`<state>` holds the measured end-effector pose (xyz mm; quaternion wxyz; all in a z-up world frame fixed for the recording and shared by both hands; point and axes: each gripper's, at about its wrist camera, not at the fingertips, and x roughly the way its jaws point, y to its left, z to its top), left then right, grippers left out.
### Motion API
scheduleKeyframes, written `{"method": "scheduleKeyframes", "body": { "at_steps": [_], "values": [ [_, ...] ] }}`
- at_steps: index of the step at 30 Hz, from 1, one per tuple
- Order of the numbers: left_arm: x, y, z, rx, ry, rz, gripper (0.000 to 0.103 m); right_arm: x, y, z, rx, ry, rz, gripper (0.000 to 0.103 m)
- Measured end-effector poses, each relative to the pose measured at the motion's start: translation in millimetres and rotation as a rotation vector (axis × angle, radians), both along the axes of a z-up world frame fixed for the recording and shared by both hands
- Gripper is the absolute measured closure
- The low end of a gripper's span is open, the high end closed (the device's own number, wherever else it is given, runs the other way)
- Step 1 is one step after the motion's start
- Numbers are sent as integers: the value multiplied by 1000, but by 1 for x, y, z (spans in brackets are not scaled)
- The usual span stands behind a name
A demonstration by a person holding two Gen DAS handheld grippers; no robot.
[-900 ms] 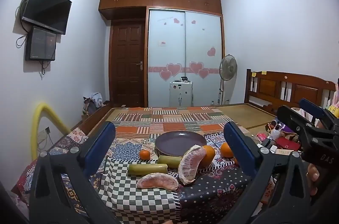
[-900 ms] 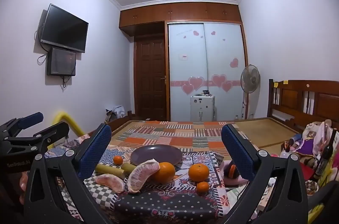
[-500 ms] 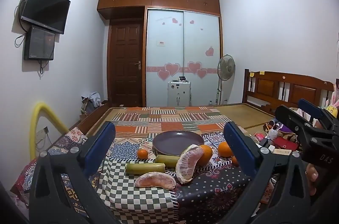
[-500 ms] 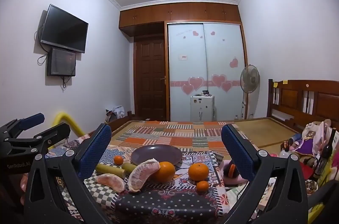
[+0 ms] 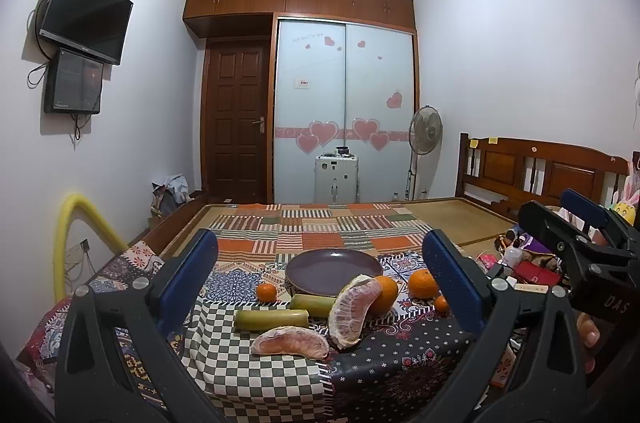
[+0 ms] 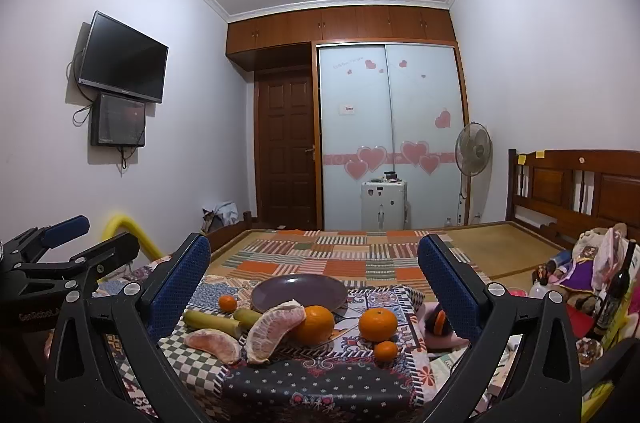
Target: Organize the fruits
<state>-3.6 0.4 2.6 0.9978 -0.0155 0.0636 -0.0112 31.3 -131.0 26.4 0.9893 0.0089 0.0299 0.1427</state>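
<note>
Left gripper (image 5: 320, 279) and right gripper (image 6: 314, 273) both gape wide, unladen; pomelo segments (image 5: 353, 305) and purple plate (image 5: 320, 269) lie ahead.

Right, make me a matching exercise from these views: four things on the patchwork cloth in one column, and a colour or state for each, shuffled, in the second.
Column one:
1. plate
2. pomelo segment nearest the camera
3. second pomelo segment
4. left gripper

Column two:
A. propped up against an orange
B. open, holding nothing
C. dark purple, with no fruit on it
D. lying flat on the checked patch

Pairs: 1-C, 2-D, 3-A, 4-B
</note>
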Motion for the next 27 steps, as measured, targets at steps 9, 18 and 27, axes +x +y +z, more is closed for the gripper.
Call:
{"method": "scheduleKeyframes", "body": {
  "at_steps": [9, 18, 27],
  "values": [
    [-1, -1, 0, 2, -2, -2, 0, -1, -1, 0, 9, -3, 2, 0],
    [-1, -2, 0, 2, -1, -4, 0, -1, 0, -1, 8, -2, 6, 0],
    [-1, -4, 1, 3, -1, -4, 0, -1, 1, -1, 12, 0, 12, 0]
  ]
}}
